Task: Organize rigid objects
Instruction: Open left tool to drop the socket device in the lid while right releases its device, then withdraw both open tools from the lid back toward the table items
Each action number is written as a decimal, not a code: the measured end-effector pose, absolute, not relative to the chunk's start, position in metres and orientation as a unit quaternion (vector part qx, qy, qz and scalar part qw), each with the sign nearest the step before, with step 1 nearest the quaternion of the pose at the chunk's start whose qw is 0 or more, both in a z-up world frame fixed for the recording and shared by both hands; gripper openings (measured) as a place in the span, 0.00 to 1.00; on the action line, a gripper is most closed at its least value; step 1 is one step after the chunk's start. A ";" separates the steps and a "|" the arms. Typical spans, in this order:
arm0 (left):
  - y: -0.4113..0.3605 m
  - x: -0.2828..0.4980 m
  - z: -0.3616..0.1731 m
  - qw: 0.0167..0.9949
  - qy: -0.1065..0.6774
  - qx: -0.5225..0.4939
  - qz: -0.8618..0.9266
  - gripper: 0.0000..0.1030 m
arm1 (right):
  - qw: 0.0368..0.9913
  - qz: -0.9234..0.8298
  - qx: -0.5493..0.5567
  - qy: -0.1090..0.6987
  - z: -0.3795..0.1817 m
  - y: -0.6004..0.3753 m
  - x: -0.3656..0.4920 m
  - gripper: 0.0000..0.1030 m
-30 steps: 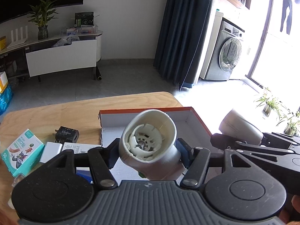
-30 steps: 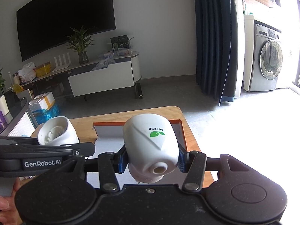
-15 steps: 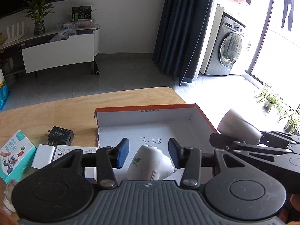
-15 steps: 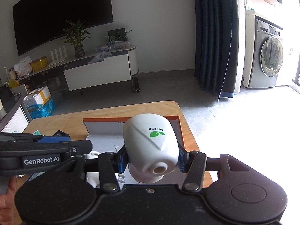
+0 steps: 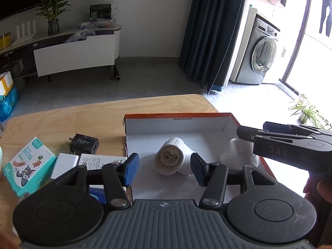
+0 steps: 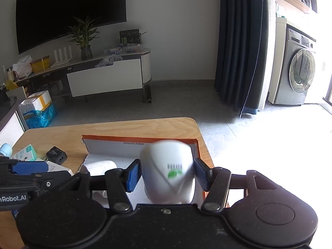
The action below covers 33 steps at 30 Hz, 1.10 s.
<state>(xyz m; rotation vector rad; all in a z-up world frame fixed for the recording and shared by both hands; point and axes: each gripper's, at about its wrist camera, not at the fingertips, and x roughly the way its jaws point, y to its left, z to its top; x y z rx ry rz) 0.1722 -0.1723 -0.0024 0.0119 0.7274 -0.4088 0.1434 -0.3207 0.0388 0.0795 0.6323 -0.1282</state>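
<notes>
A white socket-shaped lamp housing (image 5: 172, 159) lies on its side in the orange-rimmed cardboard box (image 5: 178, 118). My left gripper (image 5: 164, 172) hovers just in front of it. Its jaws are opening and nothing is between the blue pads. In the right wrist view a second white housing with a green leaf logo (image 6: 168, 172) shows motion-blurred between the pads of my right gripper (image 6: 166, 174). Those jaws are opening and the pads have come off its sides. This housing is over the box's right end (image 6: 196, 145). The first housing (image 6: 101, 166) shows at the left.
On the wooden table (image 5: 83, 116) left of the box lie a black charger (image 5: 83, 143), a teal carton (image 5: 27, 166), a white adapter (image 5: 64, 162) and a white printed box (image 5: 99, 160). The table's far edge and right corner are close behind the box.
My left gripper let its housing go into the box, shut, then widened again. My right gripper moved over the box and its pads have parted from the second housing, which has turned and blurs.
</notes>
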 end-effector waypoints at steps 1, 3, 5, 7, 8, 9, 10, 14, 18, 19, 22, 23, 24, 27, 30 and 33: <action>-0.172 0.171 -0.002 0.915 0.352 0.007 -0.198 0.59 | 0.948 -0.066 0.038 0.307 0.041 -0.321 0.144 0.68; -0.172 0.168 0.001 0.916 0.348 0.006 -0.197 0.61 | 0.951 -0.065 0.039 0.300 0.047 -0.320 0.141 0.73; -0.170 0.165 0.003 0.918 0.346 0.007 -0.193 0.69 | 0.954 -0.063 0.038 0.291 0.052 -0.319 0.134 0.76; -0.168 0.161 0.006 0.921 0.343 0.009 -0.185 0.77 | 0.956 -0.059 0.039 0.286 0.057 -0.315 0.127 0.78; -0.167 0.159 0.008 0.922 0.343 0.011 -0.181 0.78 | 0.956 -0.058 0.041 0.286 0.059 -0.314 0.124 0.79; -0.165 0.157 0.009 0.923 0.342 0.012 -0.177 0.82 | 0.956 -0.057 0.041 0.285 0.061 -0.312 0.121 0.81; -0.163 0.155 0.010 0.924 0.341 0.012 -0.174 0.85 | 0.957 -0.056 0.042 0.283 0.062 -0.309 0.117 0.82; -0.154 0.148 0.014 0.925 0.342 0.015 -0.163 0.92 | 0.957 -0.054 0.046 0.280 0.068 -0.301 0.105 0.84; -0.144 0.141 0.018 0.926 0.344 0.014 -0.154 0.95 | 0.956 -0.049 0.058 0.282 0.069 -0.292 0.096 0.84; -0.142 0.140 0.018 0.926 0.344 0.016 -0.151 0.96 | 0.956 -0.048 0.059 0.284 0.069 -0.289 0.095 0.84; -0.133 0.135 0.020 0.929 0.343 0.017 -0.140 0.96 | 0.955 -0.041 0.065 0.286 0.069 -0.281 0.091 0.84; -0.130 0.135 0.020 0.929 0.343 0.016 -0.138 0.96 | 0.955 -0.038 0.067 0.286 0.069 -0.278 0.090 0.84; -0.127 0.134 0.020 0.929 0.344 0.015 -0.136 0.96 | 0.955 -0.035 0.069 0.287 0.069 -0.276 0.090 0.84; -0.117 0.130 0.021 0.932 0.340 0.010 -0.128 0.96 | 0.955 -0.027 0.067 0.288 0.069 -0.265 0.088 0.85; -0.108 0.128 0.022 0.933 0.339 0.006 -0.121 0.96 | 0.955 -0.019 0.062 0.289 0.069 -0.256 0.088 0.85; -0.098 0.125 0.021 0.934 0.339 0.003 -0.115 0.96 | 0.955 -0.009 0.062 0.291 0.069 -0.247 0.087 0.85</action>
